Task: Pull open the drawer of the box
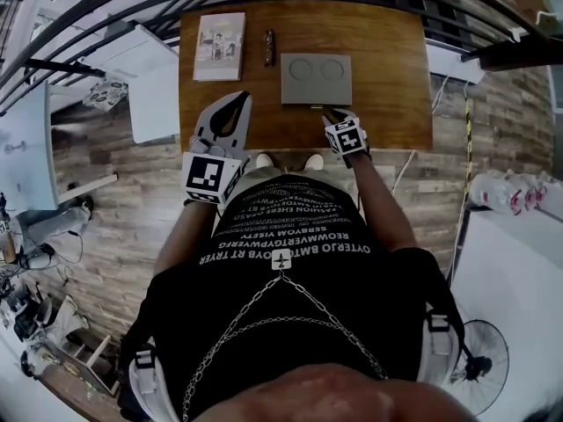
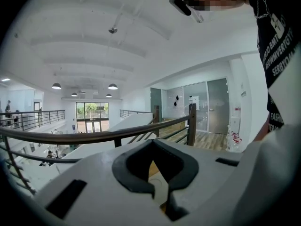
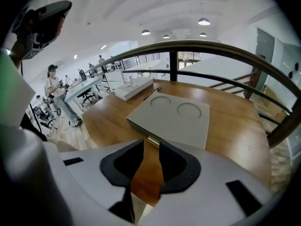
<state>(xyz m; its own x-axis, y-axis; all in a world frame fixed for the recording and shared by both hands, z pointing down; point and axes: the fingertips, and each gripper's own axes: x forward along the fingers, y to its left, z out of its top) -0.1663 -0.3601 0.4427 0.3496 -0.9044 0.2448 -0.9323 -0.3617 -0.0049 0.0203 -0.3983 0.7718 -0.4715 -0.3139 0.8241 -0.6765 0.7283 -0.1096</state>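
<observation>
**A:** Wooden counter point(image 1: 387, 86) seen from above, a person at its near edge w/ tongs in each hand. Where's the box?

**B:** Flat grey box point(image 1: 316, 79), two round dimples in its lid, sits mid-counter toward the near edge. The drawer point(image 3: 139, 131) looks shut, its front flush w/ the box. A small brass pull point(image 3: 153, 141) sticks out at the ctr of that near side.

**A:** R tongs?

**B:** R tongs point(image 3: 151, 149) point down at the pull, tips parted partway, bare wood showing btwn the pads. The pull sits right at the mouth of the gap. The pads aren't clamped on it; can't tell if they touch it.

**A:** And L?

**B:** L tongs point(image 1: 241, 98) are closed tip to tip w/ nothing in them. They hang over the counter's near edge, left of the box and apart from it. Their own view looks past a railing point(image 2: 94, 135), not at the box.

**A:** Anything else on the counter?

**B:** A booklet point(image 1: 219, 47) at the far left and a small dark item point(image 1: 270, 47) just beside it, both off the box's far-left corner.
</observation>
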